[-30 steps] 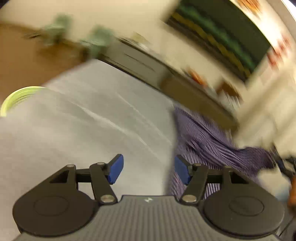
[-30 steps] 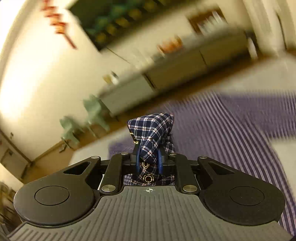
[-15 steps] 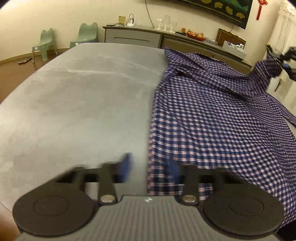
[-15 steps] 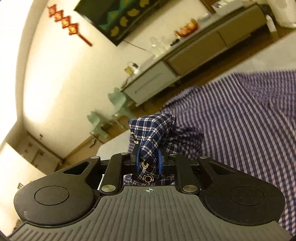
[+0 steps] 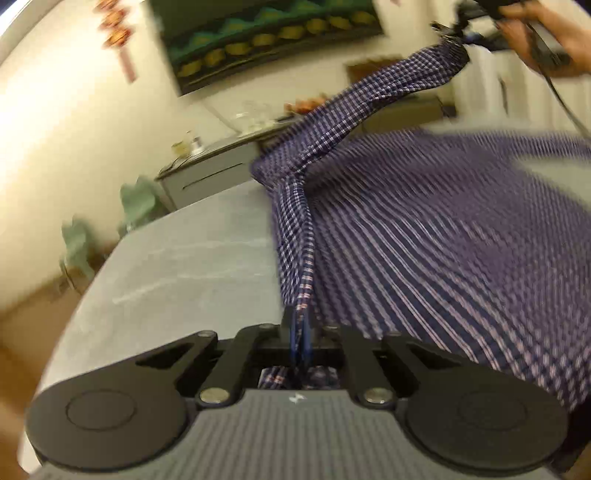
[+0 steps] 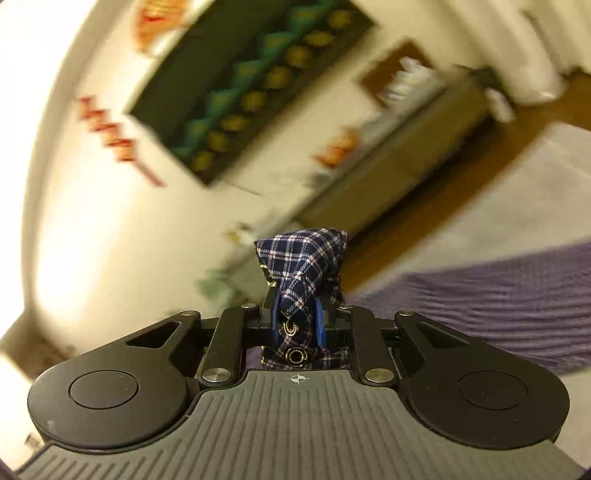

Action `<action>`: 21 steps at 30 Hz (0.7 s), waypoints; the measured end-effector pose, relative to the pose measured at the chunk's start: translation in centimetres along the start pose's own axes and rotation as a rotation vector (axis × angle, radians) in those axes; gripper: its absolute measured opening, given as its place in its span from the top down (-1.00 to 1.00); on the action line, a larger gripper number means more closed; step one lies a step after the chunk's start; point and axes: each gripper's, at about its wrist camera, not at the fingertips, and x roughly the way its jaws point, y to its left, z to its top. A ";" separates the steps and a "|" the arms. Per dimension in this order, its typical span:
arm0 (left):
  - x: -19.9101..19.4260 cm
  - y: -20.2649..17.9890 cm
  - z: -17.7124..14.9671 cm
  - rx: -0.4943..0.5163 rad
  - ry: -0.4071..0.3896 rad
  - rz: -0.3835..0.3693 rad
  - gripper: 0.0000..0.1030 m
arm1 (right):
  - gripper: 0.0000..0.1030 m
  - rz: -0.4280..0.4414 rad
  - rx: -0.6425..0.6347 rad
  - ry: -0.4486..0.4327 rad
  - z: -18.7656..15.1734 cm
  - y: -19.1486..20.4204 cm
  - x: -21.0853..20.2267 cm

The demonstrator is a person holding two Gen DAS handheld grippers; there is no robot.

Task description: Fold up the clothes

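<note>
Fingers (image 5: 300,332) pinching shirt (image 5: 424,236) edge, far shirt blurred, table (image 5: 184,258) partly covered

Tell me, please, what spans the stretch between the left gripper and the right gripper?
In the left wrist view, only the checked shirt: its taut edge runs from the left gripper up to the right gripper, above the grey table.

— Where is the shirt (image 5: 424,236) lying from the left gripper (image 5: 300,332)?
— It is spreading ahead and to the right on the table (image 5: 192,266), one edge running straight into the jaws.
— And left of it?
— Bare table is stretching ahead-left; the chairs (image 5: 136,199) are standing beyond its far edge, the sideboard (image 5: 210,173) behind them.
— The right gripper (image 6: 295,321)?
— It is sitting up ahead-right, a corner of the shirt between its jaws.
</note>
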 end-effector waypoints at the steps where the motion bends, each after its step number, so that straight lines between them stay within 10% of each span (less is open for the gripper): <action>1: 0.4 -0.7 -0.3 0.007 0.017 -0.001 0.76 | 0.65 -0.022 0.010 0.027 -0.7 -1.7 0.3; 10: -1.2 -0.7 -3.9 0.002 0.032 0.067 -0.02 | 0.64 -0.040 0.063 0.180 -3.6 -6.1 3.2; 13: -0.3 -1.2 -4.9 0.040 0.104 0.031 0.26 | 0.63 0.001 0.077 0.187 -3.8 -5.7 3.9; 14: -0.2 -1.4 -5.0 0.052 0.123 0.025 0.82 | 0.62 0.013 0.088 0.188 -3.6 -5.8 4.0; 15: -0.5 -1.5 -4.9 0.058 0.124 0.027 0.92 | 0.62 0.027 0.100 0.186 -3.7 -5.8 3.6; 21: -2.4 -2.9 -3.7 0.155 0.094 0.028 0.92 | 0.60 0.063 0.125 0.155 -3.4 -5.9 1.9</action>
